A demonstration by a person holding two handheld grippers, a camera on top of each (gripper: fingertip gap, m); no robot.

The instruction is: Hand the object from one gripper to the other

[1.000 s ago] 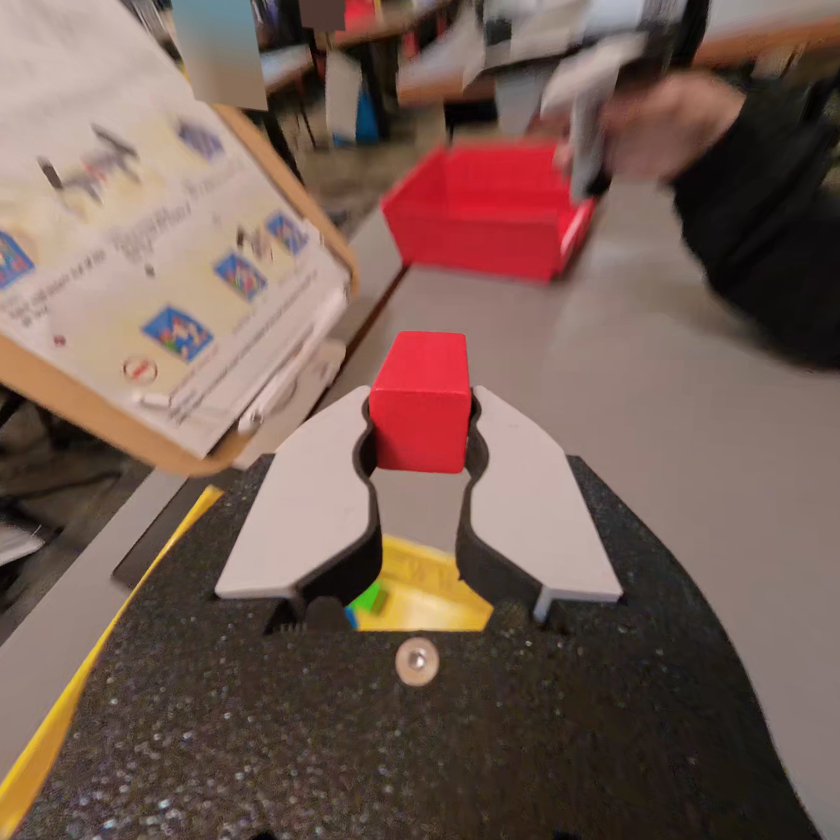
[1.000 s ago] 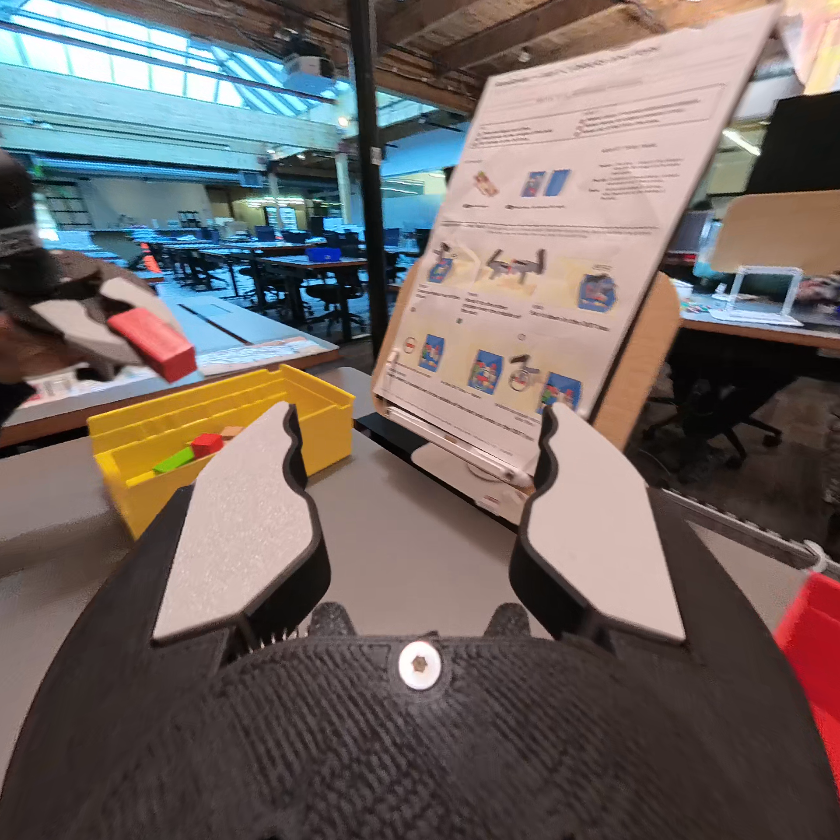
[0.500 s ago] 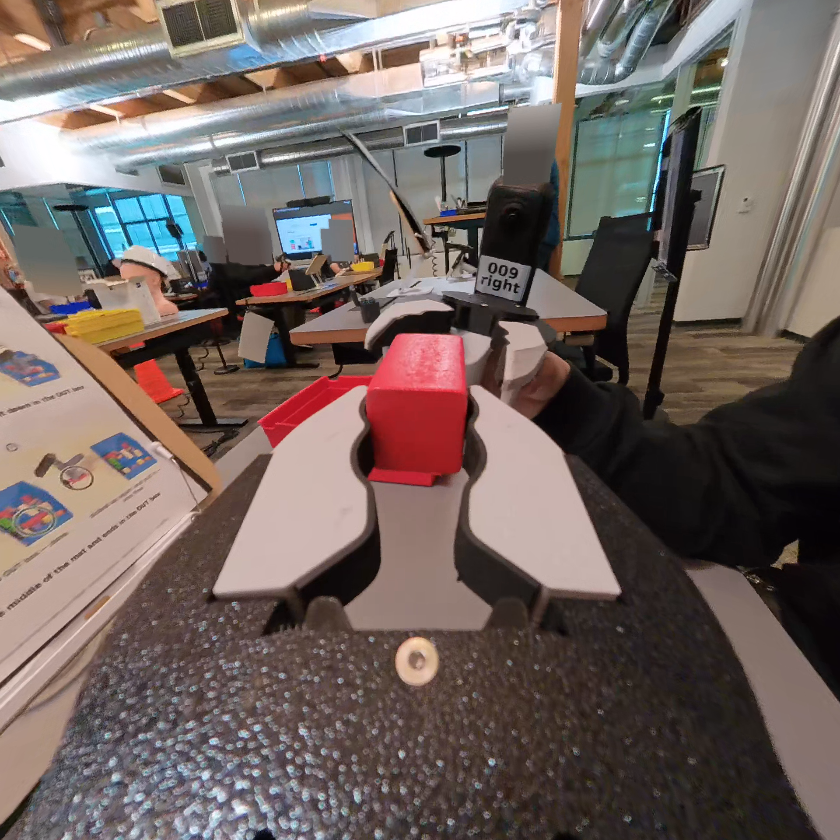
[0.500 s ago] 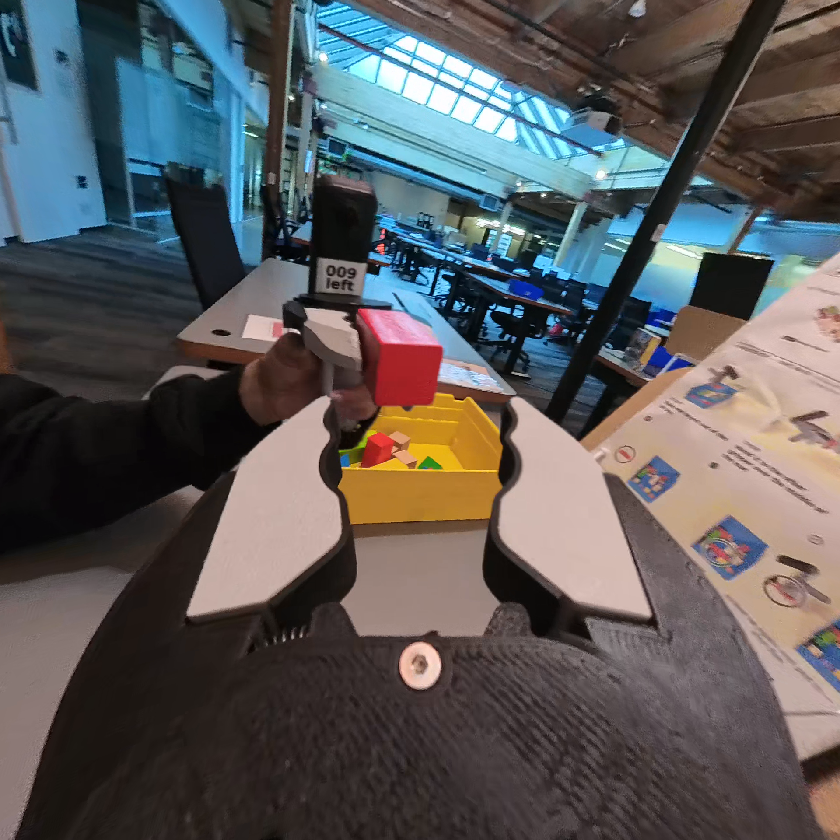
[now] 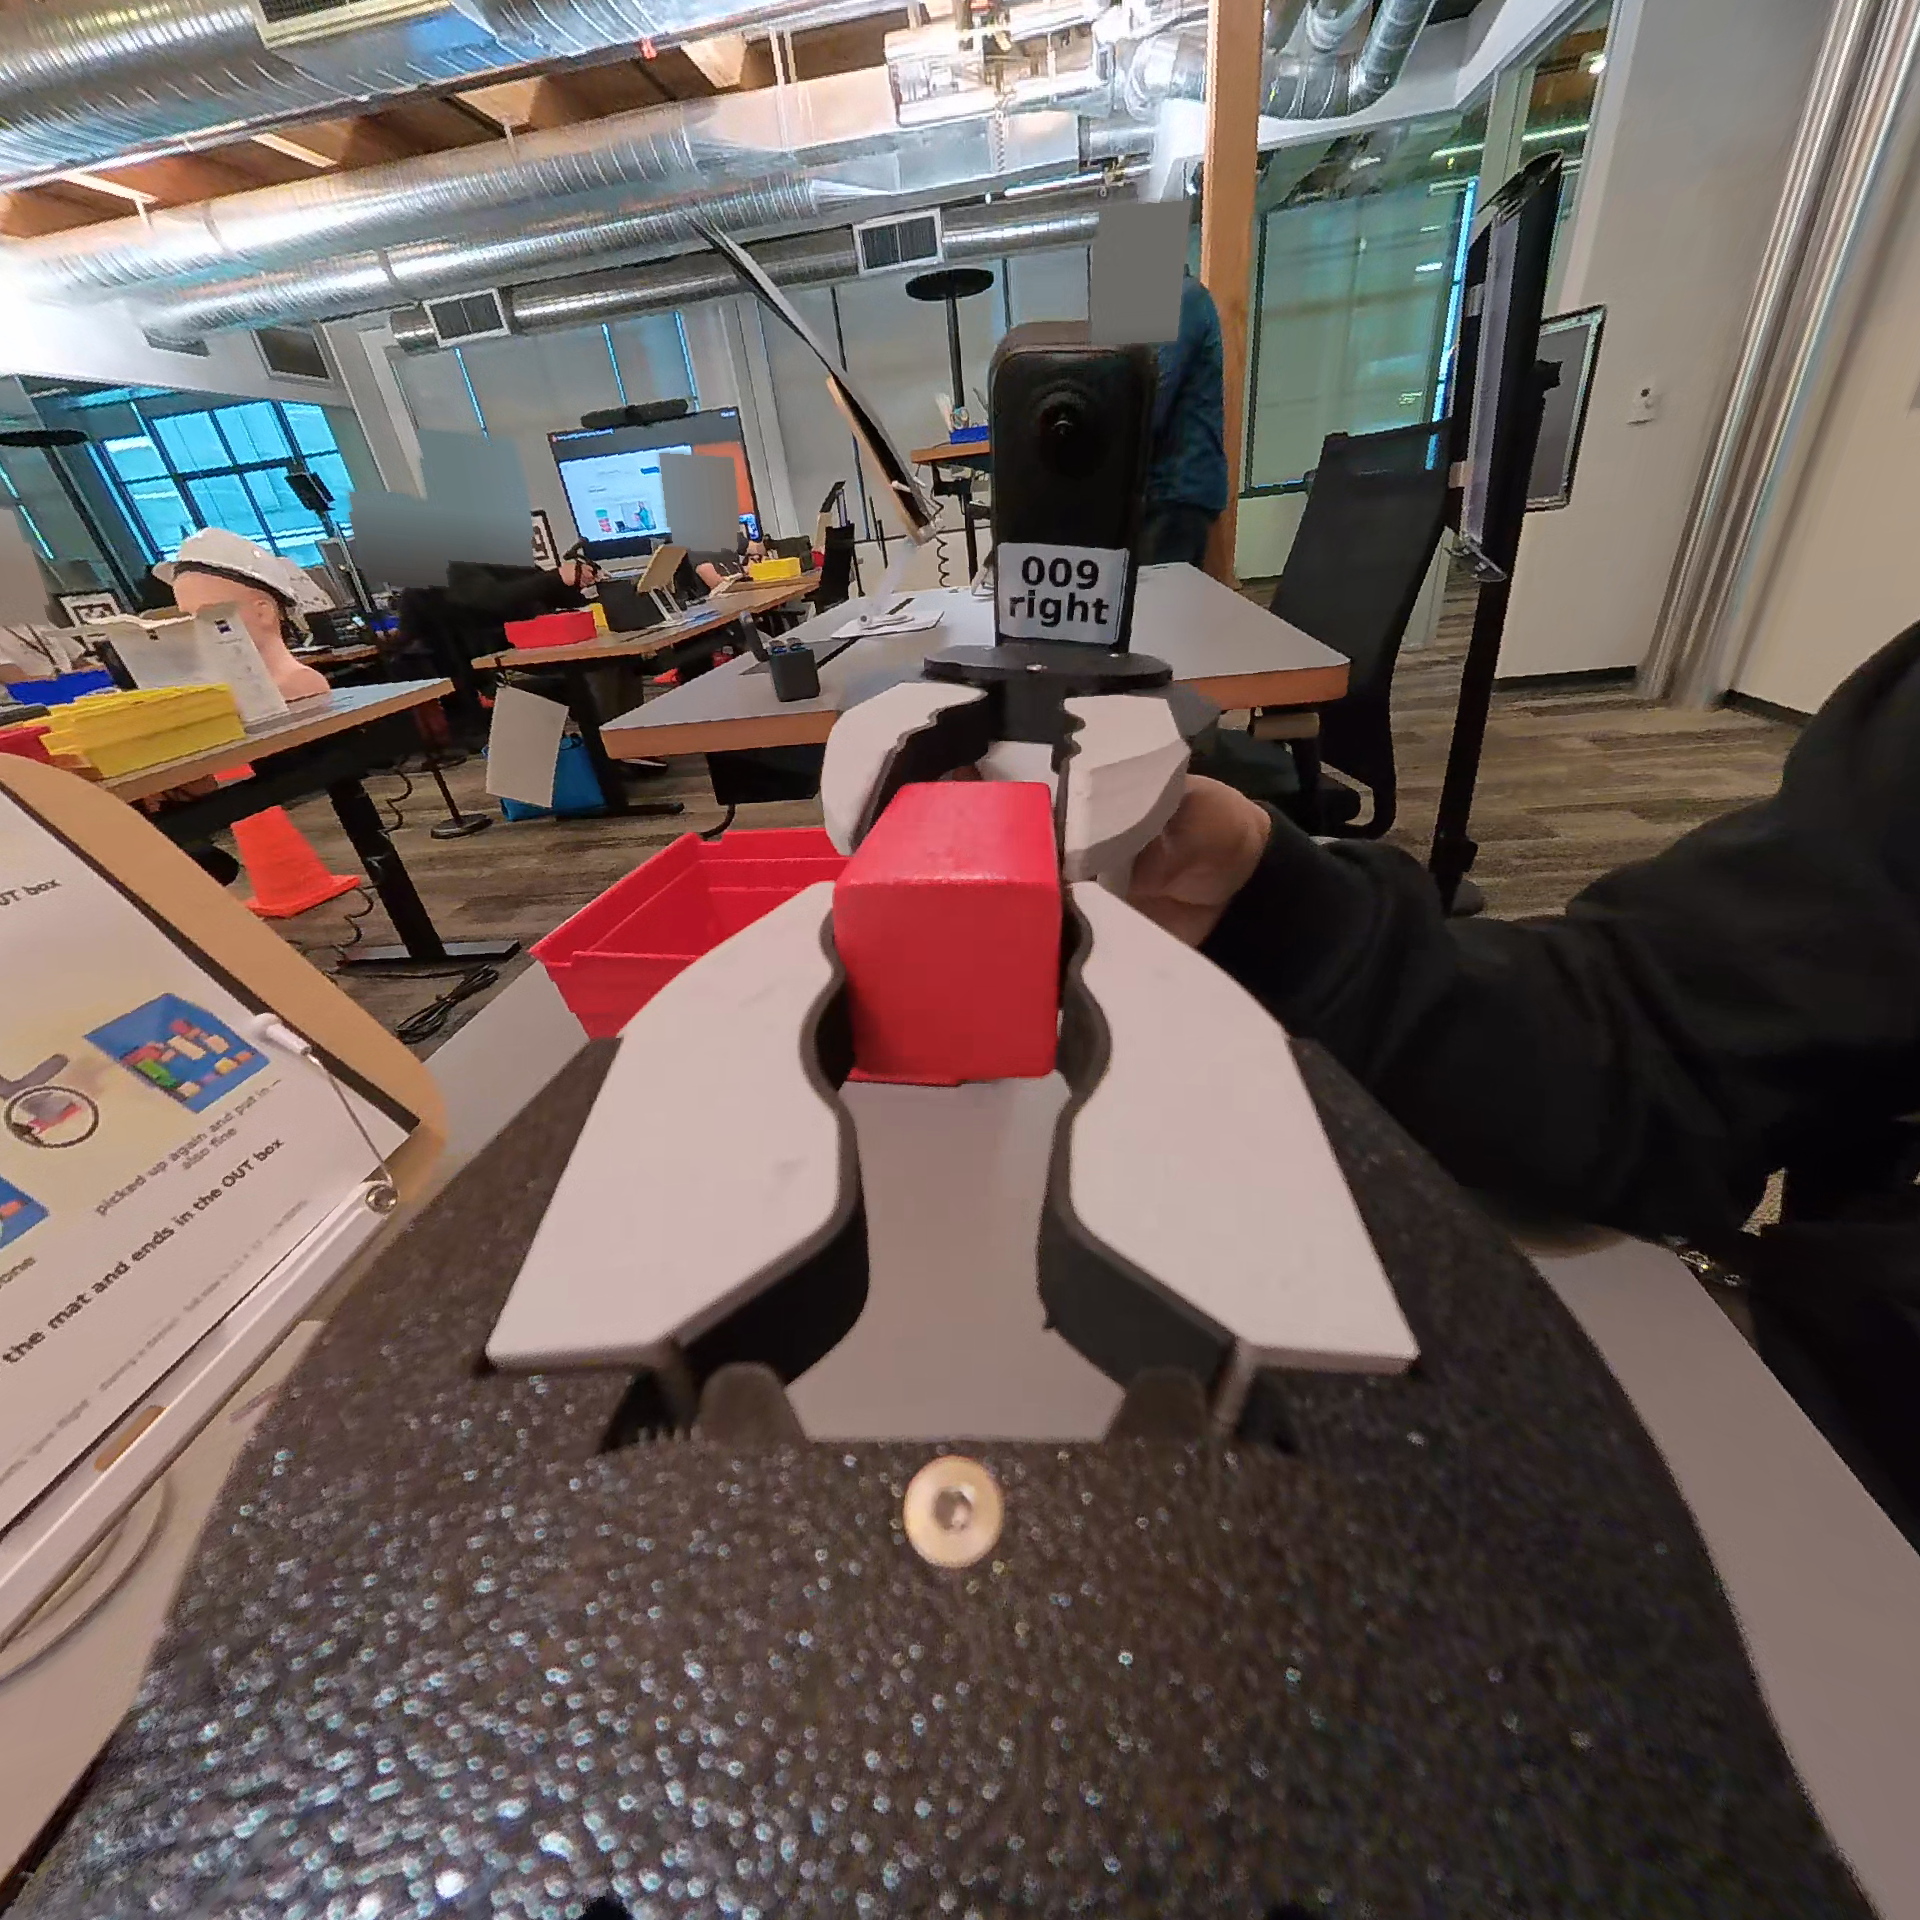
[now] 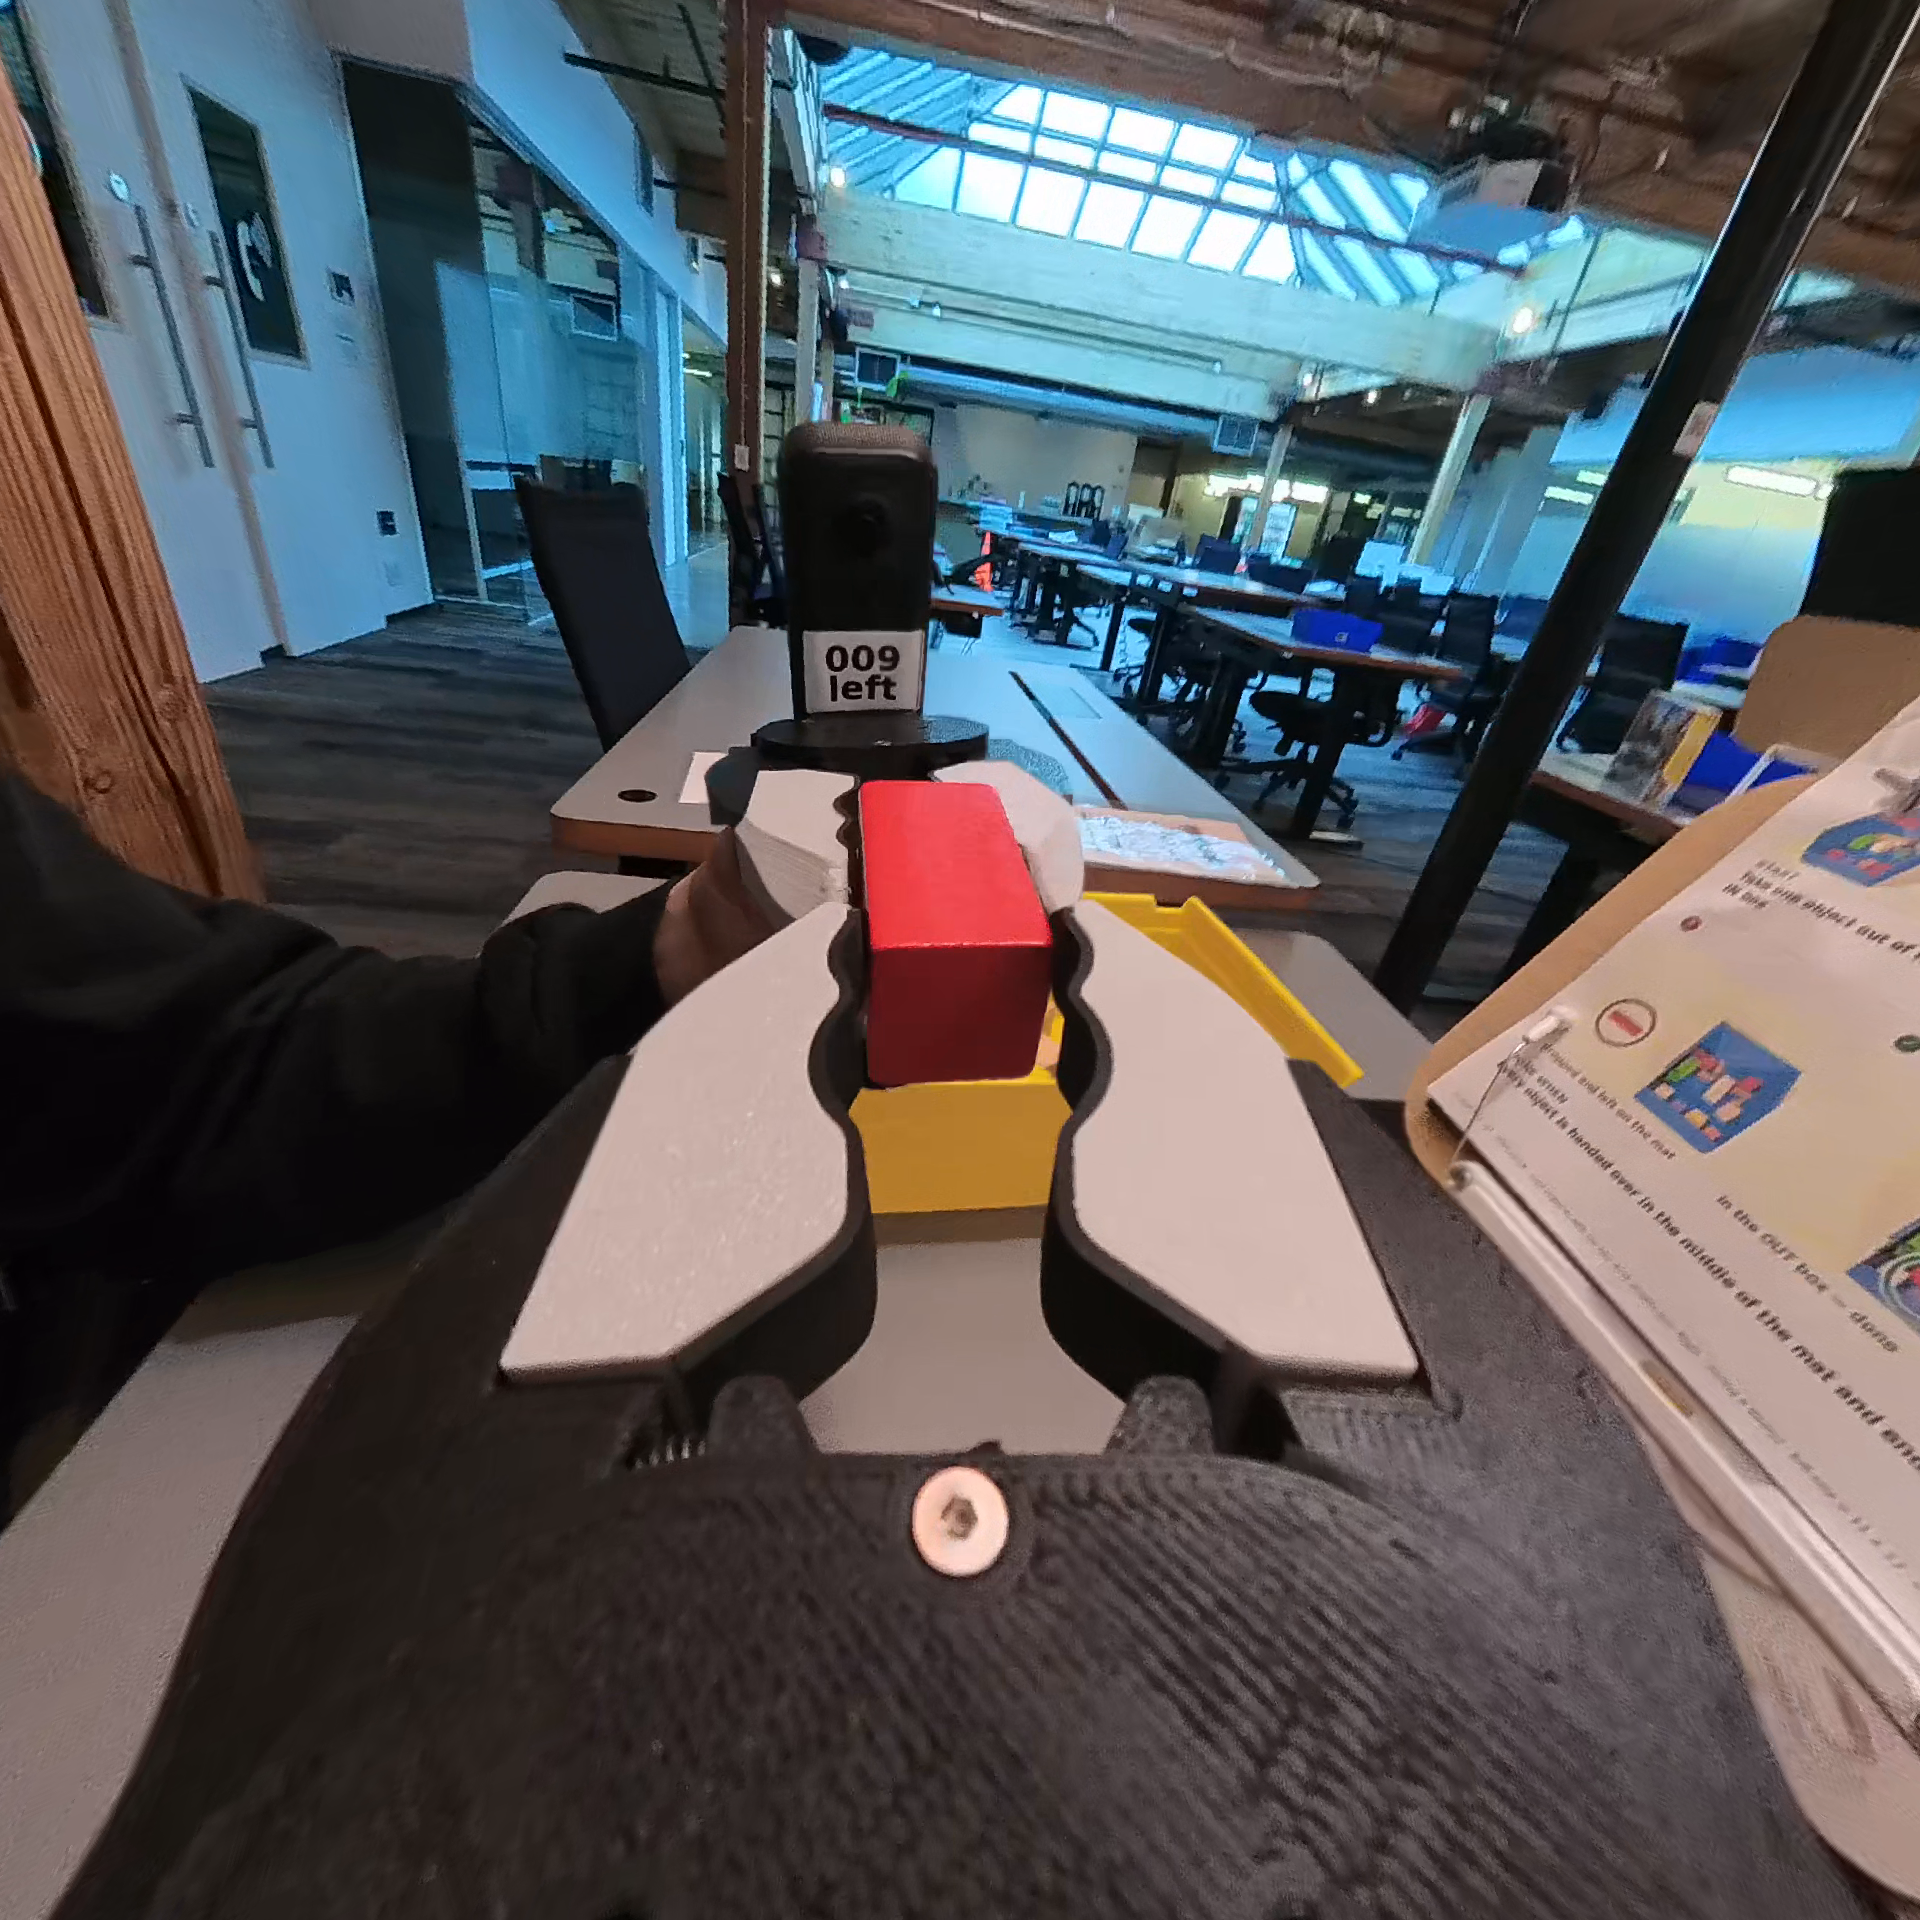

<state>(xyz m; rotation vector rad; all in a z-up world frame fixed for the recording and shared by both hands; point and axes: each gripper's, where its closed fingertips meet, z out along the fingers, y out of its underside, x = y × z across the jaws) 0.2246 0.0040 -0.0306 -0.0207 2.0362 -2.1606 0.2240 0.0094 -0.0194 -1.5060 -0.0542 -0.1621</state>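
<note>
A red rectangular block [image 5: 951,935] hangs in the air between my two grippers, which face each other. My left gripper [image 5: 951,914] is shut on one end of it, with both pads against its sides. My right gripper [image 6: 956,935] is shut on the other end of the red block [image 6: 951,935], and its pads meet the block's sides. In the left wrist view the right gripper [image 5: 987,758] shows behind the block, a finger on each side. In the right wrist view the left gripper [image 6: 914,821] shows behind it in the same way.
A red bin [image 5: 665,925] stands on the grey table [image 5: 1714,1403] beyond the block. A yellow bin [image 6: 956,1143] with several small blocks lies under the grippers. An instruction sheet on a stand [image 6: 1714,1143] is close by. A person's dark sleeves [image 5: 1558,987] hold both grippers.
The right gripper came in from wide open and closed its jaws around the free end of the red block. The left gripper kept its hold and lifted the block to meet it.
</note>
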